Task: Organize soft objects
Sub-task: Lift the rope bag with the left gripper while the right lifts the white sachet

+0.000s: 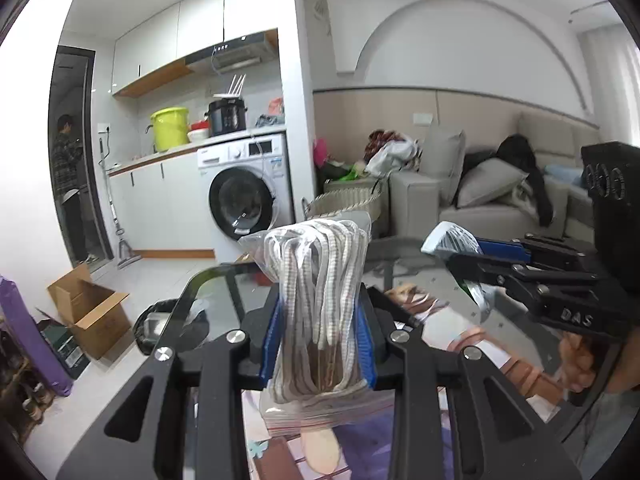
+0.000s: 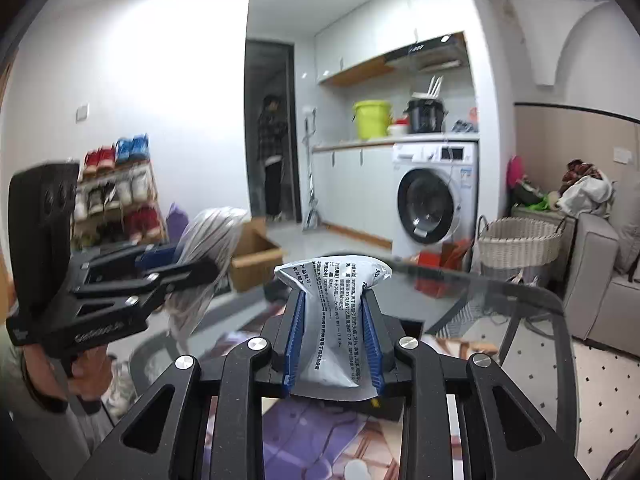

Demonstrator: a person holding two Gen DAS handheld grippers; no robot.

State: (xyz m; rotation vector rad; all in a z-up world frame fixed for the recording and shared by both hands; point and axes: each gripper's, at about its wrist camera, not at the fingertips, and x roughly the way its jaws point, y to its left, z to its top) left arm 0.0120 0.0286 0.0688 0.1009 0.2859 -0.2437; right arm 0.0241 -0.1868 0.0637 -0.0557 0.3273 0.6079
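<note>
I'm looking across a living room that opens onto a kitchenette, with a washing machine (image 1: 244, 192) under the counter, a lime-green bucket (image 1: 170, 128) on top, and a woven basket (image 2: 520, 246) beside a grey sofa (image 1: 492, 196). Below both tools lies a glass table (image 2: 512, 296) with rounded corners; its far edge runs just past my fingertips.

My left gripper (image 1: 318, 312) is closed snugly on a clear bag of cord (image 1: 320, 300), white rope coiled inside plastic, held upright above the near part of the glass. The bag bulges out above the blue pads (image 1: 270, 340) and its sealed end hangs below them.

My right gripper (image 2: 334, 332) is pinched tight on a white printed packet (image 2: 334, 308), squeezed at the waist so the top flares out above the table's far edge. From the left wrist view, that packet sits well apart from the cord bag, off to its right. A cardboard box (image 1: 90, 312) stands on the floor.
</note>
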